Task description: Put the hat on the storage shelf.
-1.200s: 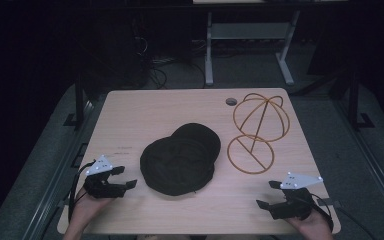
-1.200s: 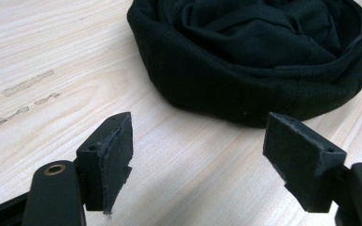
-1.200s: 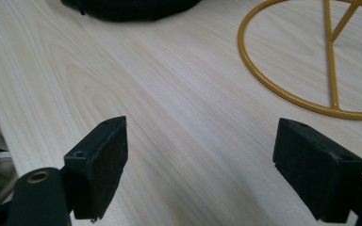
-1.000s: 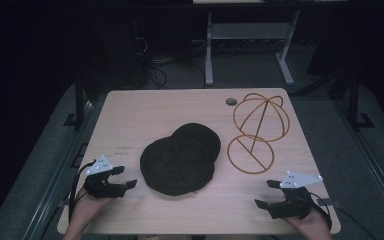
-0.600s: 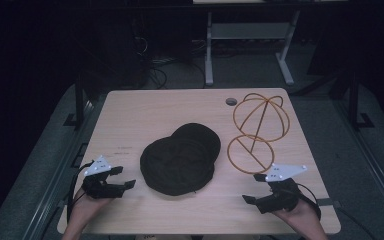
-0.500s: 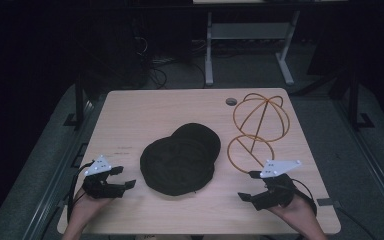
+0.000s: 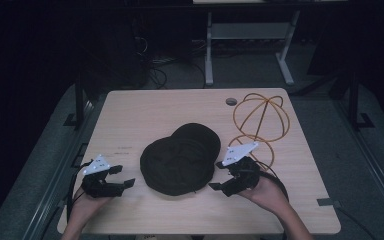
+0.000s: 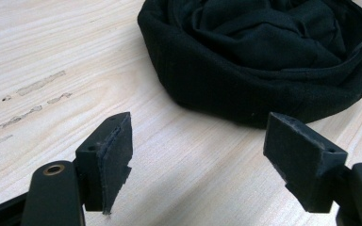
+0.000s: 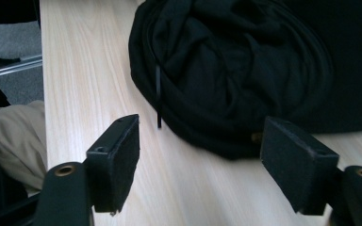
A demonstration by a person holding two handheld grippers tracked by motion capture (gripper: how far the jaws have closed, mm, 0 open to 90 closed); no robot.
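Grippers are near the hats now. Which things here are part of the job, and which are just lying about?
In the job:
- front black hat
- right gripper, jaws open, just been closing
- left gripper, jaws open

Lying about:
- back black hat
- orange wire frame

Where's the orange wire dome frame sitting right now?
In the high view the orange wire dome frame stands on the light wooden table, at its far right, just right of the two black fabric hats and beyond the right gripper.

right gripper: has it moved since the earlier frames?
Yes. The right gripper has moved left from the table's right part, now beside the black hats and in front of the wire frame. Jaws just closing, nothing between them.
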